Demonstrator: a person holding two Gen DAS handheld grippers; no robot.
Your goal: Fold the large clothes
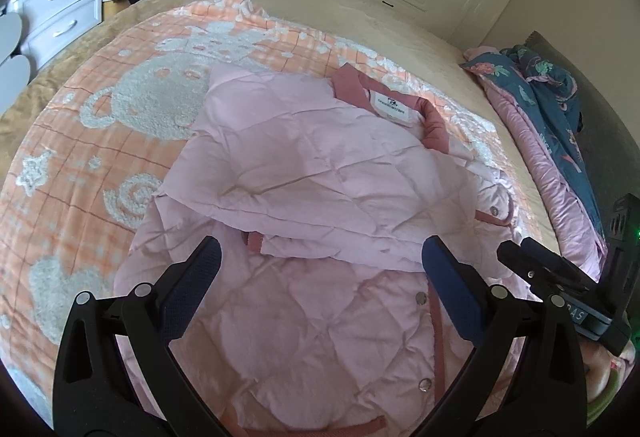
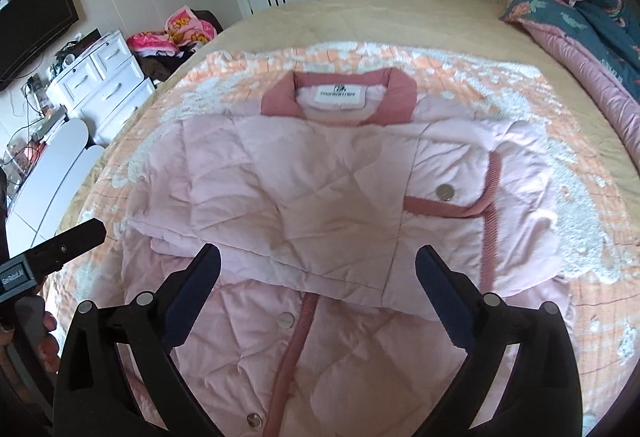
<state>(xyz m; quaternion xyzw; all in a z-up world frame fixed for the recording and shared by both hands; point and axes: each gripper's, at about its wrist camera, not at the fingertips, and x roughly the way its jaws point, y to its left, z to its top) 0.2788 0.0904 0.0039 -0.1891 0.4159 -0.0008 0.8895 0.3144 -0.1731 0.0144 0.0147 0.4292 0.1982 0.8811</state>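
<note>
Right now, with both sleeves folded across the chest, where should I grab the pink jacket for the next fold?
Probably the bottom hem of the pink jacket, nearest the grippers, one corner each. The sleeves lie folded across the chest and the collar points away, so lifting the near hem toward it halves the jacket. Both left gripper and right gripper hang open and empty.

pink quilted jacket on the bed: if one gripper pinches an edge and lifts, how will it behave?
The pink quilted jacket is probably floppy: its folded sleeves already drape and crease, so a one-edge lift would likely undo the folds. The padding looks puffy, so probably light for its size. The smooth shell may slip between pads; both grippers stand open above it.
</note>
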